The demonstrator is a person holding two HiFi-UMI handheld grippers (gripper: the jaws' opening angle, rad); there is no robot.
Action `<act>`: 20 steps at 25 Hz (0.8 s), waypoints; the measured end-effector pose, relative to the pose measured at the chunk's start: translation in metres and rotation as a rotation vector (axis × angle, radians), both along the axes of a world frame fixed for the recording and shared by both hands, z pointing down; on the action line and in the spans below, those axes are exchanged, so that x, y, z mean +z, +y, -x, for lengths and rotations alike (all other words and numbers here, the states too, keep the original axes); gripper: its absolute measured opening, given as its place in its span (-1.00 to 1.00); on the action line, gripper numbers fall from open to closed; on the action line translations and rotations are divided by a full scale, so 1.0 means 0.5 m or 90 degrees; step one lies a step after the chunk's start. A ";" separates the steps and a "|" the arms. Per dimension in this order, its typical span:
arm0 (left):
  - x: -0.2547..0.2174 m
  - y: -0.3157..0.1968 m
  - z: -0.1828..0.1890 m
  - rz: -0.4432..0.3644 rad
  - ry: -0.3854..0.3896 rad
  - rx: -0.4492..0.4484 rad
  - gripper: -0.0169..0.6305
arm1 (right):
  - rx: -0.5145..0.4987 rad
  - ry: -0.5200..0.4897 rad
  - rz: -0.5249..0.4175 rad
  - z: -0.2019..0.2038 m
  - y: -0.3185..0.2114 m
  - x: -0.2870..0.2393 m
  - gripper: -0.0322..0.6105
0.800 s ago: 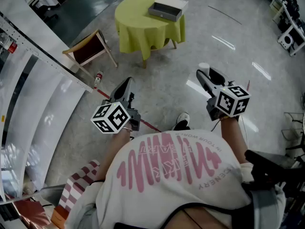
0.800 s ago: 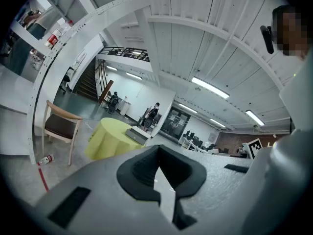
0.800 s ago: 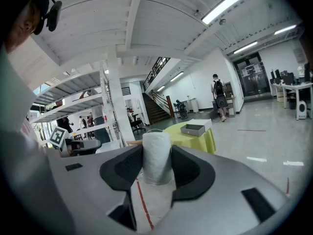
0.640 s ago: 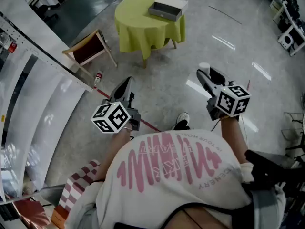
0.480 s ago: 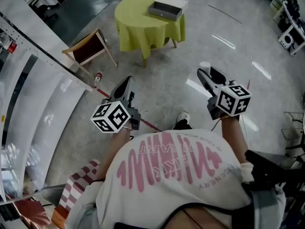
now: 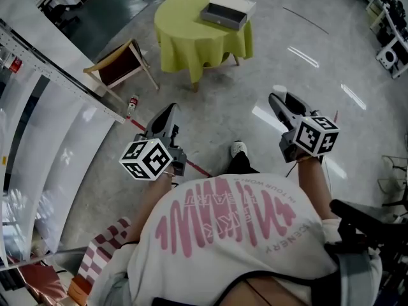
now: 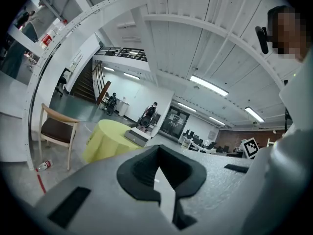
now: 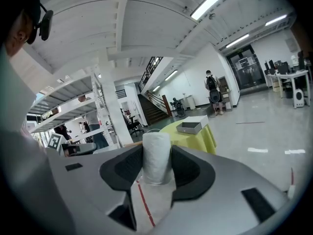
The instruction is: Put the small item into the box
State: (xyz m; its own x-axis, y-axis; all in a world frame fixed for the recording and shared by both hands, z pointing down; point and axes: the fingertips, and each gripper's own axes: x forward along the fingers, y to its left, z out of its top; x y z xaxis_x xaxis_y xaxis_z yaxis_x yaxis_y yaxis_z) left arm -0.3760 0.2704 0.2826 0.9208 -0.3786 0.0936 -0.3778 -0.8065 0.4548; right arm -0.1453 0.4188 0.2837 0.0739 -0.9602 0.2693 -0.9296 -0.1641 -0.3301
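Shoe (image 6: 237,149) has stepped forward toward the bench (image 6: 191,40) since the earlier frame, and right claw (image 6: 279,99) has drifted slightly right and down in the head view; left claw (image 6: 167,112) is about where it was. Right claw's jaws stand wide and clamp on the small item (image 8: 156,155), a white cylinder with a clear wrap, upright between the pads, its top poking above them; in the head view it shows as a white end (image 6: 276,89) at the claw tip. Item is held in the air, well short of the bench. Left claw (image 7: 156,166) is closed, tips meeting, nothing in it. Bench is round with a yellow-green cloth, ahead of both claws. Box (image 6: 228,10), grey with a white top, sits on the bench toward its far side, well apart from the item. Wooden chair (image 6: 118,62) stands just left of the bench; a bottle (image 6: 132,102) lies on the floor (image 6: 255,62) near the chair, on the near side of the bench.
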 end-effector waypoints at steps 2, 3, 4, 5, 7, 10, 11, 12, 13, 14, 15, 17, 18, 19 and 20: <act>0.001 -0.023 -0.017 -0.003 -0.003 -0.008 -0.92 | -0.003 0.001 0.003 -0.029 -0.029 0.006 -0.35; 0.003 -0.036 -0.026 0.000 -0.003 -0.012 -0.93 | -0.006 -0.004 0.003 -0.045 -0.045 0.008 -0.35; 0.003 -0.050 -0.037 0.003 -0.003 -0.017 -0.92 | -0.009 -0.010 0.003 -0.061 -0.061 0.009 -0.35; 0.003 -0.063 -0.050 0.006 -0.002 -0.022 -0.92 | -0.014 -0.012 0.003 -0.077 -0.078 0.007 -0.35; 0.000 -0.092 -0.081 0.008 0.001 -0.031 -0.92 | -0.031 -0.005 0.006 -0.111 -0.114 0.001 -0.35; -0.004 -0.133 -0.130 0.008 0.000 -0.044 -0.92 | -0.058 0.009 0.013 -0.164 -0.168 -0.001 -0.35; -0.006 -0.145 -0.148 0.007 0.000 -0.045 -0.92 | -0.063 0.010 0.013 -0.183 -0.187 -0.003 -0.35; -0.007 -0.157 -0.166 0.006 0.002 -0.045 -0.93 | -0.068 0.010 0.013 -0.202 -0.204 -0.005 -0.35; -0.010 -0.168 -0.184 0.005 0.004 -0.045 -0.92 | -0.071 0.009 0.011 -0.222 -0.222 -0.009 -0.35; -0.012 -0.179 -0.201 0.004 0.006 -0.045 -0.93 | -0.076 0.009 0.010 -0.241 -0.239 -0.011 -0.35; -0.014 -0.190 -0.217 0.003 0.008 -0.048 -0.92 | -0.081 0.009 0.009 -0.258 -0.256 -0.013 -0.35; -0.015 -0.210 -0.249 0.002 0.011 -0.056 -0.92 | -0.092 0.008 0.007 -0.293 -0.285 -0.014 -0.35; -0.015 -0.218 -0.266 0.002 0.011 -0.059 -0.92 | -0.096 0.007 0.007 -0.311 -0.298 -0.013 -0.35; -0.014 -0.226 -0.281 0.003 0.011 -0.062 -0.92 | -0.100 0.005 0.006 -0.327 -0.309 -0.012 -0.35; -0.013 -0.234 -0.294 0.004 0.011 -0.066 -0.92 | -0.103 0.003 0.006 -0.341 -0.320 -0.010 -0.35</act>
State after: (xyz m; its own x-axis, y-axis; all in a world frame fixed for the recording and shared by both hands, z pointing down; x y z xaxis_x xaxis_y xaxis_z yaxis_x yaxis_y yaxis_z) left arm -0.2293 0.1533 0.2763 0.8782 -0.4715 0.0809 -0.4513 -0.7604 0.4670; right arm 0.0254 0.2588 0.2789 -0.0804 -0.9570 0.2788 -0.9459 -0.0150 -0.3242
